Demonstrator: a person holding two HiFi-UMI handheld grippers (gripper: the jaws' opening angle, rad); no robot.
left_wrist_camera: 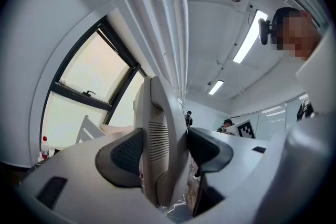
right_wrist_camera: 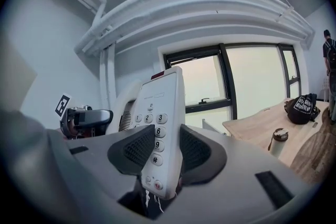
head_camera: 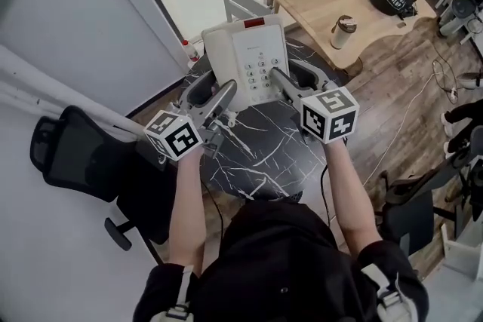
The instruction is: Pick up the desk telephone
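Both hand-held grippers grasp the white plastic desk telephone (head_camera: 253, 56) in the head view. The left gripper (head_camera: 223, 96) is clamped on its handset side at 9 o'clock, and the right gripper (head_camera: 285, 81) on its keypad side at 3 o'clock, over the far part of the round black marble-patterned table (head_camera: 256, 154). The telephone appears clear of the table top, so the pick-up looks essentially done; what seems left is only to hold it level and steady. Its long axis runs from 6 to 12 o'clock, with the red-strip end pointing to 12 and the keypad facing up at the camera. In the left gripper view, the dark ribbed pads (left_wrist_camera: 126, 152) press both flanks of the cradled handset, which stands edge-on between them with its length rising toward 12 o'clock. In the right gripper view, the jaws pinch the telephone's body beside the lower number keys. The keypad faces 9 o'clock, the long axis leans slightly toward 1 o'clock, and a scrap of the black table shows below at 6 o'clock.
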